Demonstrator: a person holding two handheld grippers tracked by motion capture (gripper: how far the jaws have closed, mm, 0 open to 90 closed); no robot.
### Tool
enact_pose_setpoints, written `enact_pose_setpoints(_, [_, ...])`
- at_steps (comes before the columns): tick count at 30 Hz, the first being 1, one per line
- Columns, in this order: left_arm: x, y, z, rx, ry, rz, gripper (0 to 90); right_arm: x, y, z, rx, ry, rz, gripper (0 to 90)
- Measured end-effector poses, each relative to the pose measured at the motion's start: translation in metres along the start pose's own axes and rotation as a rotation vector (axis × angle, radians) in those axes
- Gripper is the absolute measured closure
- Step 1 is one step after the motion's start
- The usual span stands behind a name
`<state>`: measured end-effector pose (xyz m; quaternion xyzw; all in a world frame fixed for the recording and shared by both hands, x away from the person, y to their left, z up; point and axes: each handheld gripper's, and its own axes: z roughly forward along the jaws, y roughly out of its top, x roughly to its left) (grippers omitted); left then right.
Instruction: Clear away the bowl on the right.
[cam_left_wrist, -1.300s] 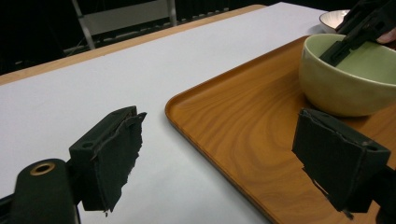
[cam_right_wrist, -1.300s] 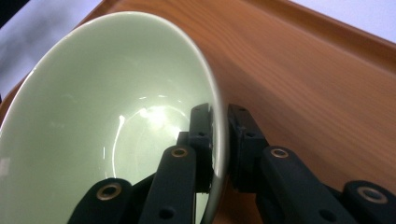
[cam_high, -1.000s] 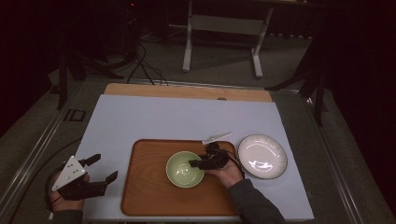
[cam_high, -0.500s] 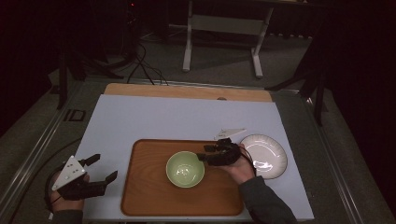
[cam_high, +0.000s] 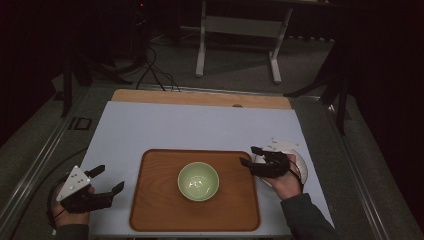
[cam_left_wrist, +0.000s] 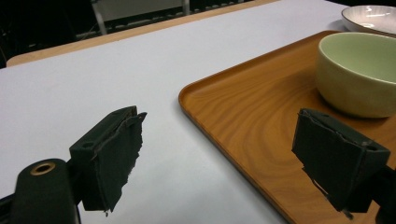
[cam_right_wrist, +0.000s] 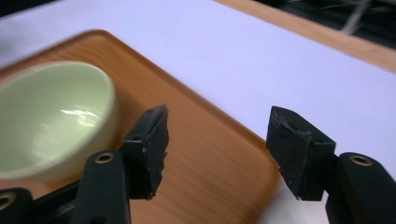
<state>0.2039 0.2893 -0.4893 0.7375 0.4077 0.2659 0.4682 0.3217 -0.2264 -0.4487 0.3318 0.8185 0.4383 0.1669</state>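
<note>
**Both grippers empty, bowl alone on the tray**

Jaws on both tools stand spread with nothing between them, as I read it from each gripper view. Going by size: the surface (cam_high: 165, 127) is a pale sheet with a bare wooden strip along its far edge. On its near half lies the wooden tray (cam_high: 155, 205), and the green bowl (cam_high: 198, 181) sits upright at about the tray's middle, untouched.

I have the right gripper (cam_high: 248, 155) over the tray's right edge, apart from the bowl, its spread jaws pointing toward the bowl; my hand holding it is above the white plate (cam_high: 300, 172), which rests on the surface just beside the tray's right side. The left gripper (cam_high: 109, 179) hangs over the surface's near left corner, well apart from the bowl, its jaws aimed at the tray's left edge.
</note>
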Motion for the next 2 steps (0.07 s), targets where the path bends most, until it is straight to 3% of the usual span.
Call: enact_pose_setpoints(2, [0.0006, -0.0003, 0.0005, 0.0, 0.006, -0.009, 15.5, -0.0048, -0.0079, -0.0096, -0.008, -0.038, -0.014, 38.3])
